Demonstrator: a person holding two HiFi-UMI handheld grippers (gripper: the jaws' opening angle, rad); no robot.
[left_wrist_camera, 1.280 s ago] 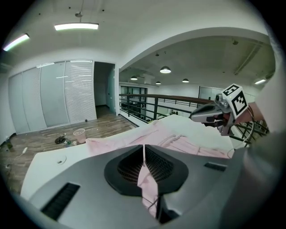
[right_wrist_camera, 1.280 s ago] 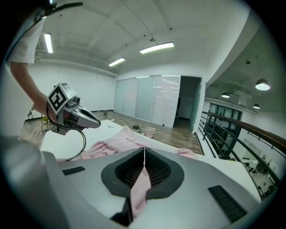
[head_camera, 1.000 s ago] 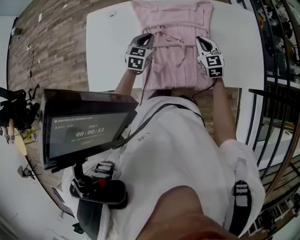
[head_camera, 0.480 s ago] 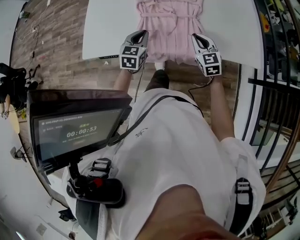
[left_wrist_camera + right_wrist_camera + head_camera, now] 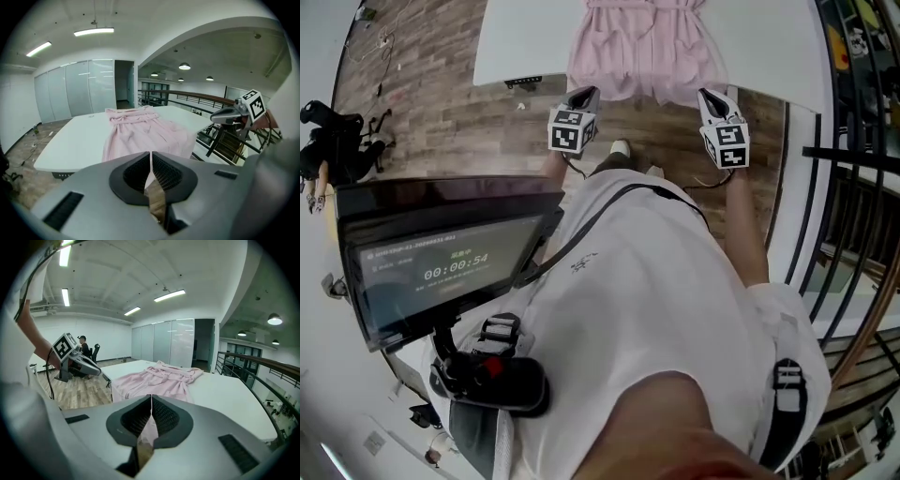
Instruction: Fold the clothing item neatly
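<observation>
A pale pink garment (image 5: 645, 47) lies flat on the white table (image 5: 516, 37), and its hem hangs over the near edge. My left gripper (image 5: 586, 93) is shut on the hem's left corner, and my right gripper (image 5: 710, 93) is shut on the right corner. In the left gripper view the garment (image 5: 140, 133) runs from the table (image 5: 70, 140) down into the closed jaws of the left gripper (image 5: 150, 161), with the right gripper (image 5: 222, 117) alongside. The right gripper view shows the garment (image 5: 159, 378) reaching the right gripper (image 5: 151, 408), with the left gripper (image 5: 99, 373) to its left.
Wooden floor (image 5: 441, 122) lies between me and the table. A monitor (image 5: 441, 258) is mounted at my left. A black railing (image 5: 853, 187) runs along the right. Dark equipment (image 5: 337, 141) sits on the floor far left. A person (image 5: 83, 345) sits in the background.
Both grippers have drawn back toward me, away from the table. The pink garment slid with them, and its hem now hangs over the table's near edge.
</observation>
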